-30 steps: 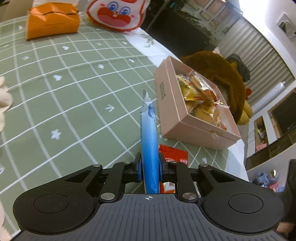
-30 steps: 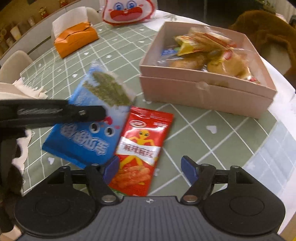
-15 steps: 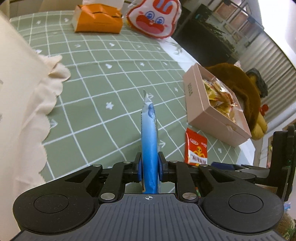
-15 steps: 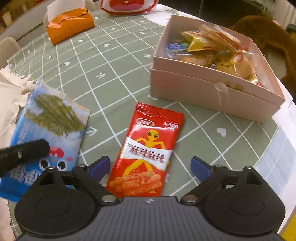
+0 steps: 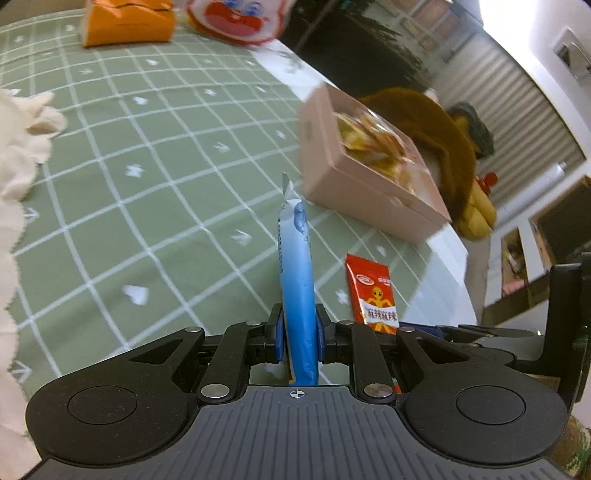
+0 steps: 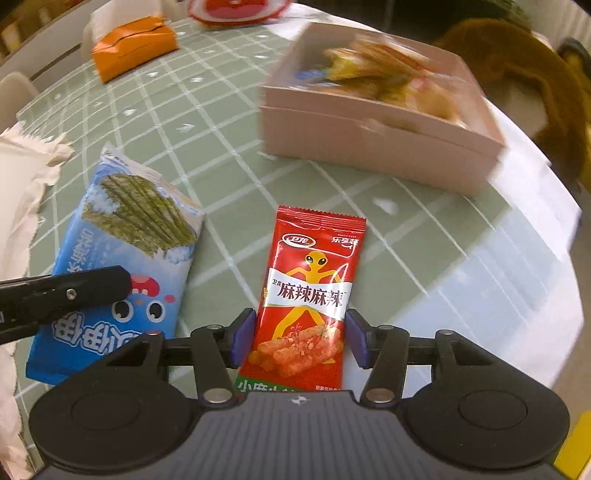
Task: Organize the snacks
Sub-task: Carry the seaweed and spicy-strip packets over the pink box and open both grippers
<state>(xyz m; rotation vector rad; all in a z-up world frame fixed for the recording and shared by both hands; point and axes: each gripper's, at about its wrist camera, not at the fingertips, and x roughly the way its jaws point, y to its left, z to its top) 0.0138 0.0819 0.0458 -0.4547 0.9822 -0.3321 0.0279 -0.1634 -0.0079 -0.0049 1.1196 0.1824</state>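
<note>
My left gripper is shut on a blue seaweed snack packet, held edge-up above the green checked tablecloth. In the right wrist view the same blue packet shows its face at the left, with a left finger across it. A red spicy-strip packet lies flat on the cloth between the jaws of my right gripper. Those jaws are closing, and the blue pads stand at its two long edges without buckling it. The pink box holding several wrapped snacks sits beyond.
An orange tissue box and a rabbit-face pouch stand at the far side. A cream cloth lies at the left. A brown plush toy sits behind the pink box. The table's rounded edge runs close on the right.
The right jaws spread wider, then narrowed around the red packet as the gripper came forward over it. The left gripper carried the blue packet sideways, still shut on it.
</note>
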